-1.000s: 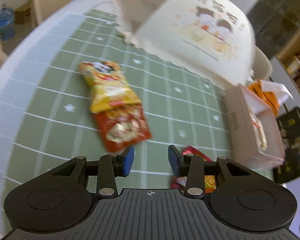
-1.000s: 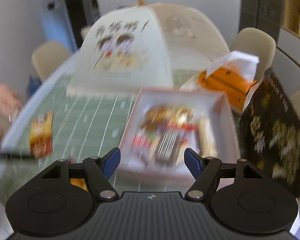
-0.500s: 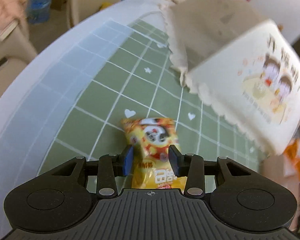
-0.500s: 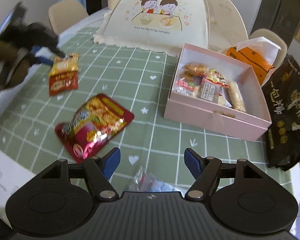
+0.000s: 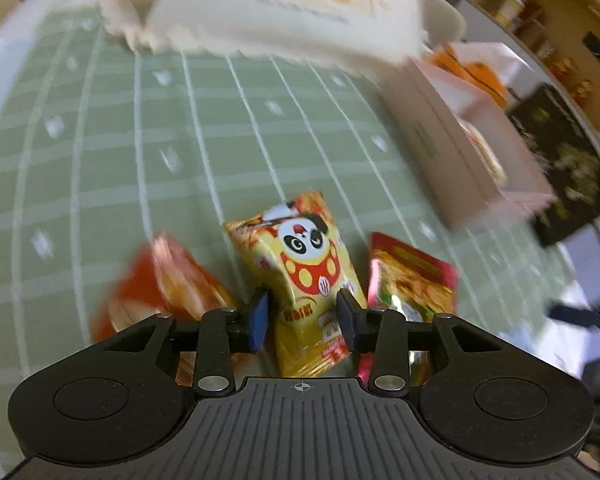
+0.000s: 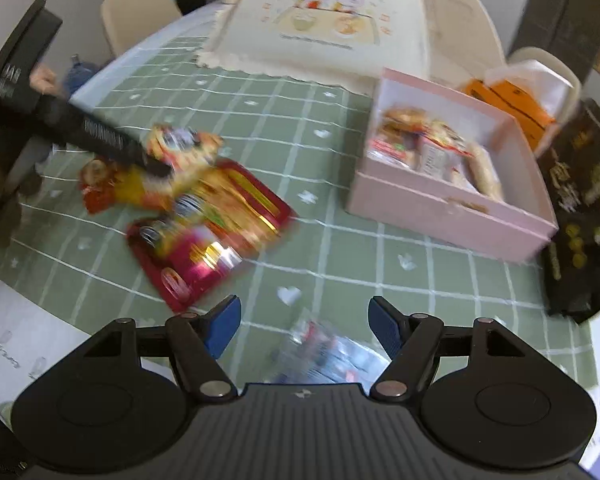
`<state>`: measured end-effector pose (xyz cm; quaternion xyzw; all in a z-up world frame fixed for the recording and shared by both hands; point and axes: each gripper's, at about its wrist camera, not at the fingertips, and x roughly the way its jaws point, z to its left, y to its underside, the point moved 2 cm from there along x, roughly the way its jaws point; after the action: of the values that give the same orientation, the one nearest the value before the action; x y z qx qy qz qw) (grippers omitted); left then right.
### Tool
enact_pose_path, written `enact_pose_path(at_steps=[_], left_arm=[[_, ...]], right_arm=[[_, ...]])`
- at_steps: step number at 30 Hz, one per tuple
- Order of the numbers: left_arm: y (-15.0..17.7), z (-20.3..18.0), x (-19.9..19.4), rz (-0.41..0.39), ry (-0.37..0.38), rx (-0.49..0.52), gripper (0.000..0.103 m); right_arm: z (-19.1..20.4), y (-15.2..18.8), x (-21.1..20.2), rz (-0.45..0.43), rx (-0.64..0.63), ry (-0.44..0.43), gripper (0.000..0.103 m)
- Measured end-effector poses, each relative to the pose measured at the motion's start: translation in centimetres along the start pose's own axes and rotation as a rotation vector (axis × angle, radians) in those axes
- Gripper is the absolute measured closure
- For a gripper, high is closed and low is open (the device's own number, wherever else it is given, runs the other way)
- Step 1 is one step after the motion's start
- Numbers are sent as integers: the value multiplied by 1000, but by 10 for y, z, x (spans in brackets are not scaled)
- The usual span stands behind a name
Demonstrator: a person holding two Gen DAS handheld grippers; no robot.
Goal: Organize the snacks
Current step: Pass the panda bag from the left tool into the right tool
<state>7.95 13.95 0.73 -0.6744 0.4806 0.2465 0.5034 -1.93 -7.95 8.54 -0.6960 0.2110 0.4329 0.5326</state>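
Note:
My left gripper point(image 5: 302, 314) has its jaws closing on a yellow panda snack packet point(image 5: 300, 256), which stays sharp against the blurred table, so it is held clear of the cloth. An orange-red packet point(image 5: 160, 280) lies below to its left and a red foil packet point(image 5: 412, 276) to its right. In the right wrist view the left gripper point(image 6: 156, 164) carries the yellow packet point(image 6: 184, 148) above the red foil packet point(image 6: 216, 232). My right gripper point(image 6: 304, 324) stands open over a clear wrapped snack point(image 6: 320, 348). The pink box point(image 6: 440, 200) holds several snacks.
A cream mesh food cover point(image 6: 332, 20) stands at the back of the green checked cloth. An orange bag point(image 6: 508, 104) and a black bag point(image 6: 580, 208) sit right of the box. The white table edge point(image 6: 20, 320) runs along the front left.
The left gripper closed around the yellow packet, lifted it off the orange-red one and swung it right, toward the red foil packet. The right gripper drew back from over the box, then stayed.

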Motion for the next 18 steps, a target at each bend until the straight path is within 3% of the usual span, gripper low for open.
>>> enact_pose_path(at_steps=[3,10,14,18], left_arm=[[21,1,-18,-16,12,-48,62],[27,31,-80,-154,-98,-120,62],[35,53,-94,-154,-132,-131,62],[40,62,-92,-129,-136,-138,62]], right_arm=[[13,-17,8,-30,-24,-27,32],[49,-73,54,-13,-1,-219,26],[81,-89,91,27,-134,-211,26],[93,-92,119,125,-155,-190,24]])
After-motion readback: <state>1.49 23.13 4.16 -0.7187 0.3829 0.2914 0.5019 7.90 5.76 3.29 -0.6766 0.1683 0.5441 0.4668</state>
